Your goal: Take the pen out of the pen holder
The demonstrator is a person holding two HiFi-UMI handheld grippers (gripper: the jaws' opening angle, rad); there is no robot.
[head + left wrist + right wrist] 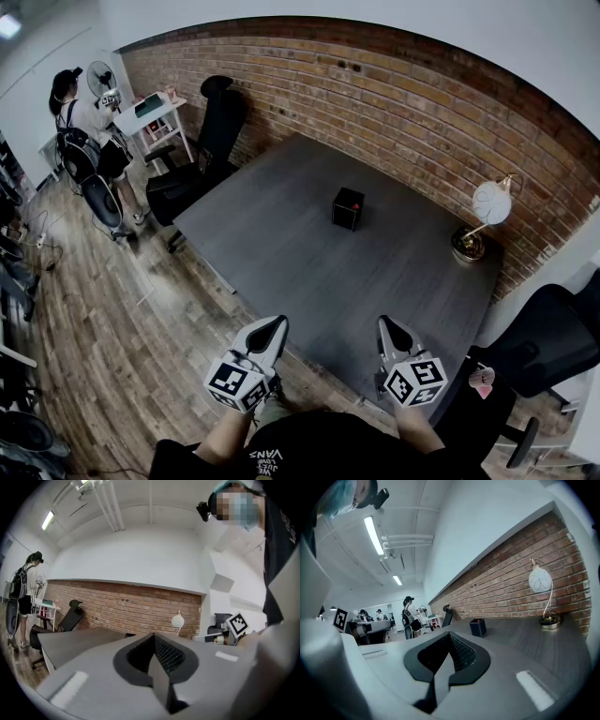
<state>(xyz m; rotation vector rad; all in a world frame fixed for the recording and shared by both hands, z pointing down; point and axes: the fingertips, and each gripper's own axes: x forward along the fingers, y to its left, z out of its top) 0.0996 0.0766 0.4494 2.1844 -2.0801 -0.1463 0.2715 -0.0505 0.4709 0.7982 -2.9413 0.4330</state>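
Nearest, at the near table edge: left gripper [270,329] and right gripper [389,331], side by side, each with a marker cube at the back. In the left gripper view, left gripper [156,660] with jaws pressed fully together, nothing between them. Same for the right gripper [441,665] in its own view: jaws closed tip to tip, holding nothing.

Ahead of both pairs of jaws, a dark grey table [300,272] with a fine wood grain. Well apart from the tips, out in the middle of the table and between the lines of the two grippers: the pen holder [348,209], a small black square box, upright, open at the top. In the right gripper view, pen holder [478,628] just above the jaw tips and a little to their right. At its top opening, only a small red end of the pen [352,199]; the rest inside the box, too small to tell more.

Farther ahead and to the right of the right jaws: a lamp [490,203] with a white globe on a thin curved stem, round base on the table. Behind it, along the far side of the table, a red brick wall [403,103].
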